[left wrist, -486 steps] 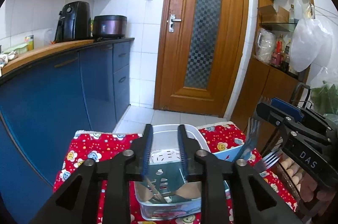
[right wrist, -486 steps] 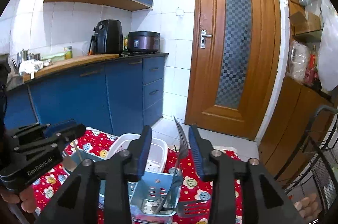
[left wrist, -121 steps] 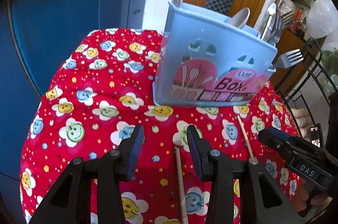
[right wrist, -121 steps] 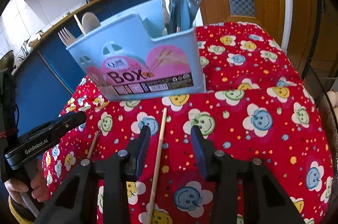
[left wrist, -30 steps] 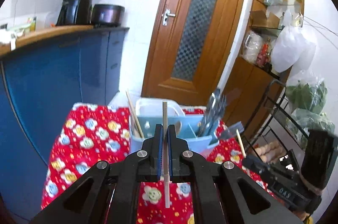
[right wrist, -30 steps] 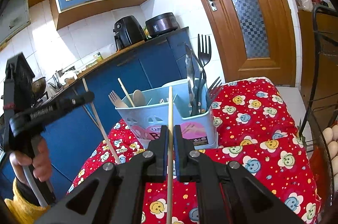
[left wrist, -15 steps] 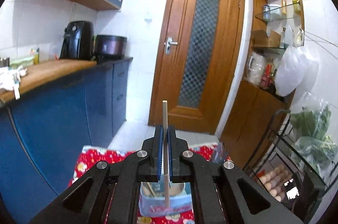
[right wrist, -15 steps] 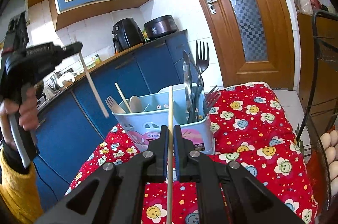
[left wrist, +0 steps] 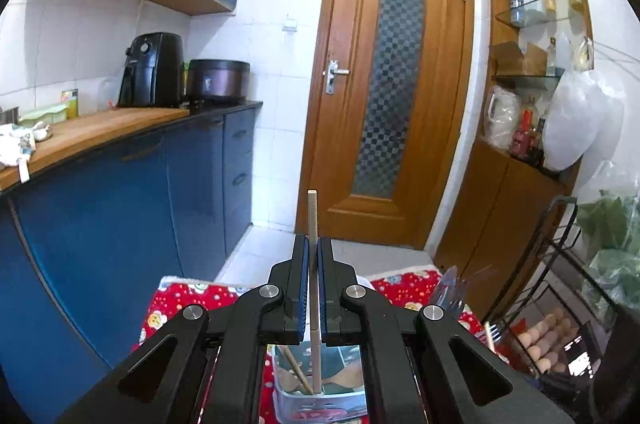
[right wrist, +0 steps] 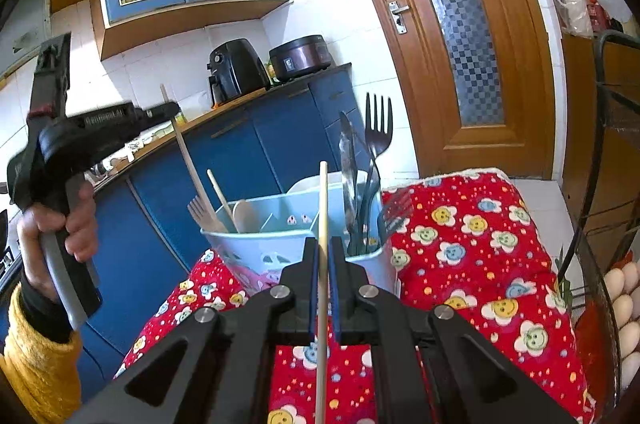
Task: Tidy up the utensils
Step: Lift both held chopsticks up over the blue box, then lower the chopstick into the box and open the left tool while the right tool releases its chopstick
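A light blue utensil box (right wrist: 276, 244) stands on the red flowered tablecloth (right wrist: 472, 244), holding wooden utensils on its left and metal forks (right wrist: 378, 128) on its right. My left gripper (left wrist: 313, 252) is shut on a wooden chopstick (left wrist: 312, 220), held upright with its lower end inside the box's left compartment (left wrist: 320, 380). That gripper shows at the left of the right wrist view (right wrist: 160, 112), with its chopstick (right wrist: 188, 160) slanting down into the box. My right gripper (right wrist: 323, 252) is shut on a second chopstick (right wrist: 323, 200), held in front of the box.
Blue cabinets with a wooden counter (left wrist: 100, 128) run along the left. A wooden door (left wrist: 392, 112) is behind the table. A wire rack with eggs (right wrist: 624, 288) stands at the right. A white basket (right wrist: 320, 180) sits behind the box.
My left gripper has moved over the box and lowered its chopstick's end into the left compartment. My right gripper has stayed nearly still with its chopstick.
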A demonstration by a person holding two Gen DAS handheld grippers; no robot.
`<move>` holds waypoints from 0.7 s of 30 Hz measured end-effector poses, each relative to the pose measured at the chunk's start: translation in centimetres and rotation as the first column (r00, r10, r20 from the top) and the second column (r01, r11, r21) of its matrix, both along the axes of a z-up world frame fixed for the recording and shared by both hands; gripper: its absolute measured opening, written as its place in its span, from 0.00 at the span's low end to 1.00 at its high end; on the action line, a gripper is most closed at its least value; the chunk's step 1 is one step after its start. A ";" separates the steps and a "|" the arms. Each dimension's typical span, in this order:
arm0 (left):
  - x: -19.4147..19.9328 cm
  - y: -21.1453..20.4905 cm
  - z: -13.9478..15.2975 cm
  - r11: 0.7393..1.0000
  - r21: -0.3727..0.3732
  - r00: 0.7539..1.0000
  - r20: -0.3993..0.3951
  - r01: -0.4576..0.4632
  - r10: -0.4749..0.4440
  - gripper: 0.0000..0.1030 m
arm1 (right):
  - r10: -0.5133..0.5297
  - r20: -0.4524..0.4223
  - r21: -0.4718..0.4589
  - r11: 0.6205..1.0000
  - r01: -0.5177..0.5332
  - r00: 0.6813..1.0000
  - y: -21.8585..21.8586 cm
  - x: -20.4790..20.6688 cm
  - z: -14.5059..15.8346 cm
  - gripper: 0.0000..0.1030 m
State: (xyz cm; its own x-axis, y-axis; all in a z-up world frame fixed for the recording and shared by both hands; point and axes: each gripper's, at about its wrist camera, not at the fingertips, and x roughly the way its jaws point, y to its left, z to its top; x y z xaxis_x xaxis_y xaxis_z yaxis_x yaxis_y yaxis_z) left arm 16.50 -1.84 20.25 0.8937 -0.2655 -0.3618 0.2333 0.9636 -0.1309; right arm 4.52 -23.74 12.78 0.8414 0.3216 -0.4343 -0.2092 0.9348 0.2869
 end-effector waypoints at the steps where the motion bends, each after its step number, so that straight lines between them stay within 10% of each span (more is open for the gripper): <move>1: 0.2 0.0 -0.4 1.000 -0.001 1.000 -0.007 0.002 -0.002 0.04 | -0.001 0.009 -0.005 1.000 0.001 1.000 0.1 0.3 0.2 0.06; 21: 2.5 -0.1 -4.9 1.000 -0.002 0.997 -0.075 0.027 -0.027 0.04 | -0.080 0.198 -0.110 0.989 0.103 0.977 2.5 7.2 4.3 0.06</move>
